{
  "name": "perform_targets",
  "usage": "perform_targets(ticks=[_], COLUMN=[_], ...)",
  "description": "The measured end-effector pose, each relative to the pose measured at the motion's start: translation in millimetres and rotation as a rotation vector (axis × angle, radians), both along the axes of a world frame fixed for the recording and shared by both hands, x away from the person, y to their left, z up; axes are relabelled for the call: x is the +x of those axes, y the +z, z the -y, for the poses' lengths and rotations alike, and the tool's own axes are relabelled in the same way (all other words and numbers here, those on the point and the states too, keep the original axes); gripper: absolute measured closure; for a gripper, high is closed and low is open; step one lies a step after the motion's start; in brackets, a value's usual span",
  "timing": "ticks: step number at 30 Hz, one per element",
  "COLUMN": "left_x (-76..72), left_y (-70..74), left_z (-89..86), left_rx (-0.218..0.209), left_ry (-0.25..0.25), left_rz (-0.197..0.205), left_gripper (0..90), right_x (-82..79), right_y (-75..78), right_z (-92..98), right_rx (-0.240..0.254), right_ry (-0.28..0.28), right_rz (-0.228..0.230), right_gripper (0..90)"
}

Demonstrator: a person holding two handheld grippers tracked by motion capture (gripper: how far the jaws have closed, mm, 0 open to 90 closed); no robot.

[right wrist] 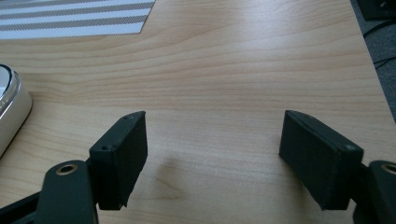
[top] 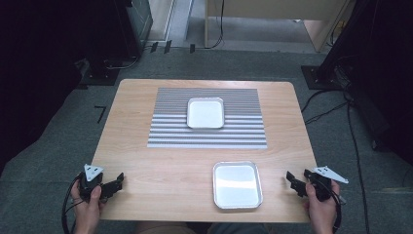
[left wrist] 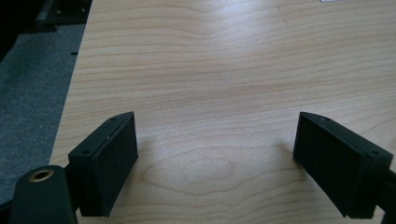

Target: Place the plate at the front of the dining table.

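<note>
Two shallow metal trays lie on the wooden table [top: 146, 165]. One tray [top: 206, 112] sits on a grey-striped placemat [top: 208, 118] toward the far side; the other tray [top: 237, 184] rests on bare wood near the front edge. My left gripper [top: 118, 182] is held at the front left corner, open, with bare wood between its jaws [left wrist: 215, 163]. My right gripper [top: 290, 179] is held at the front right edge, open and empty [right wrist: 212, 158], to the right of the near tray, whose rim [right wrist: 11, 109] shows at the left of the right gripper view.
Grey carpet surrounds the table, with cables [top: 358, 146] trailing on the right. Dark equipment stands [top: 336, 58] flank both far corners, and a wooden desk [top: 272, 19] stands behind. The placemat's corner [right wrist: 79, 18] shows in the right gripper view.
</note>
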State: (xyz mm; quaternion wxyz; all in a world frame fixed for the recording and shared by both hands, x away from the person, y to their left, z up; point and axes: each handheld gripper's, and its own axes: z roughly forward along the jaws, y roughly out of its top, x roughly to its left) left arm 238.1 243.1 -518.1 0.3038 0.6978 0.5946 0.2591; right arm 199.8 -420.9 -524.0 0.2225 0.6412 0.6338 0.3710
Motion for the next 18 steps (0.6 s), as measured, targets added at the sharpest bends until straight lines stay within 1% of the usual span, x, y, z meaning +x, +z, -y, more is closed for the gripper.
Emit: perform_targets(ticks=[4,9,11,14,18], left_x=[1.4,2.0,2.5,2.9,3.6], left_y=[-0.1,0.0,-0.1,-0.1,-0.1], left_z=[0.0,0.1,0.1,-0.1,-0.2], left_rx=[0.001,0.000,-0.001,0.000,0.001], left_ry=[0.006,0.004,0.003,0.002,0.000], left_rz=[-0.002,-0.003,-0.003,-0.003,-0.004], left_gripper=[11.8,11.6,11.5,11.5,11.4], right_x=[-1.7,-1.9,-1.2,-0.1,0.2], right_y=[0.0,0.0,-0.2,-0.9,-0.9], right_z=[-2.1,-7.9,-11.1,-16.8,-16.8], right_rx=[-0.003,-0.073,-0.107,-0.171,-0.168], right_ry=[0.009,0.023,0.033,0.046,0.048], right_rz=[-0.005,-0.016,-0.023,-0.034,-0.037], right_gripper=[21.0,20.0,18.5,16.9,16.2])
